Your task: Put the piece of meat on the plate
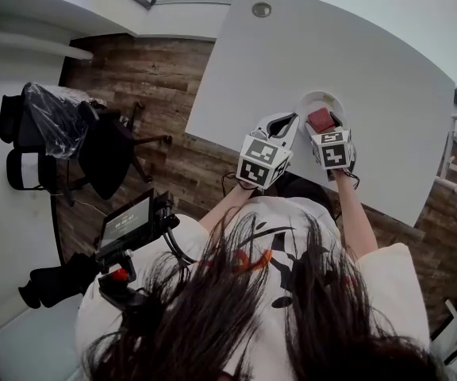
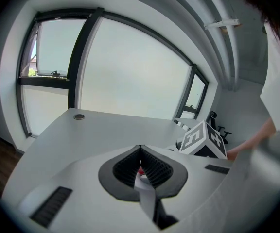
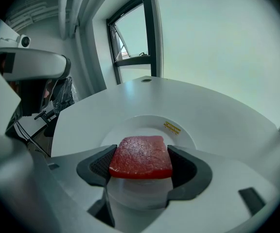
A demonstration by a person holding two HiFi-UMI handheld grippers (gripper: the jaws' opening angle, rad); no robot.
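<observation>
The piece of meat [image 3: 141, 155] is a flat red slab, and my right gripper [image 3: 142, 160] is shut on its two sides. It hangs over the near half of the round white plate [image 3: 130, 124], which carries a small yellow sticker. I cannot tell whether the meat touches the plate. In the head view the meat [image 1: 320, 120] and the right gripper [image 1: 324, 124] sit over the plate [image 1: 320, 99] near the table's front edge. Just to the plate's left, my left gripper [image 1: 289, 121] has its jaws together on nothing [image 2: 140, 152].
The plate rests on a white table [image 1: 332, 46] with a round cable grommet [image 1: 261, 9] at the far side. Black office chairs [image 1: 105, 149] stand on the wooden floor to the left. The right gripper's marker cube [image 2: 203, 140] shows in the left gripper view.
</observation>
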